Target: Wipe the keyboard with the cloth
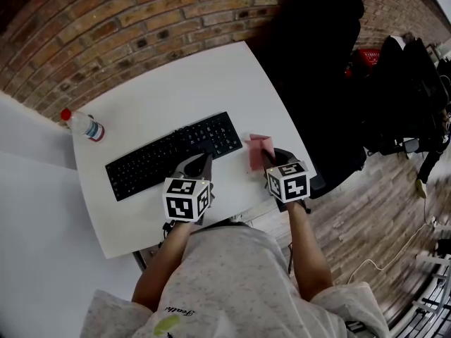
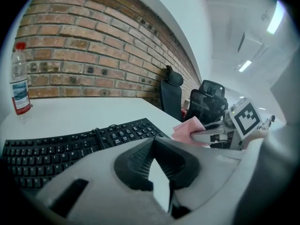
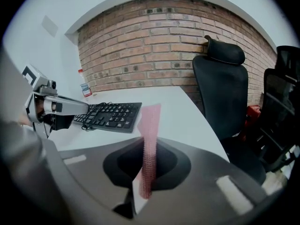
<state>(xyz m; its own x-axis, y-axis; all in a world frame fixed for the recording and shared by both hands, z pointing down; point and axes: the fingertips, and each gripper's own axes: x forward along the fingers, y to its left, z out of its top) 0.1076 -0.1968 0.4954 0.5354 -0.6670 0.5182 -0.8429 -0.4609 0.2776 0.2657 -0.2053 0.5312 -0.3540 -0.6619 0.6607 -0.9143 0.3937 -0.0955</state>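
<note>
A black keyboard lies slantwise in the middle of the white table. My left gripper hovers over the keyboard's near edge, right of centre, shut with nothing between its pads; in the left gripper view the keyboard stretches out to its left. My right gripper sits just off the keyboard's right end, shut on a pink cloth. The cloth stands up from the closed jaws in the right gripper view, with the keyboard beyond it to the left.
A clear water bottle with a red cap stands at the table's far left. A black office chair is against the table's right edge, with a brick wall behind. The table's rounded front edge is right under both grippers.
</note>
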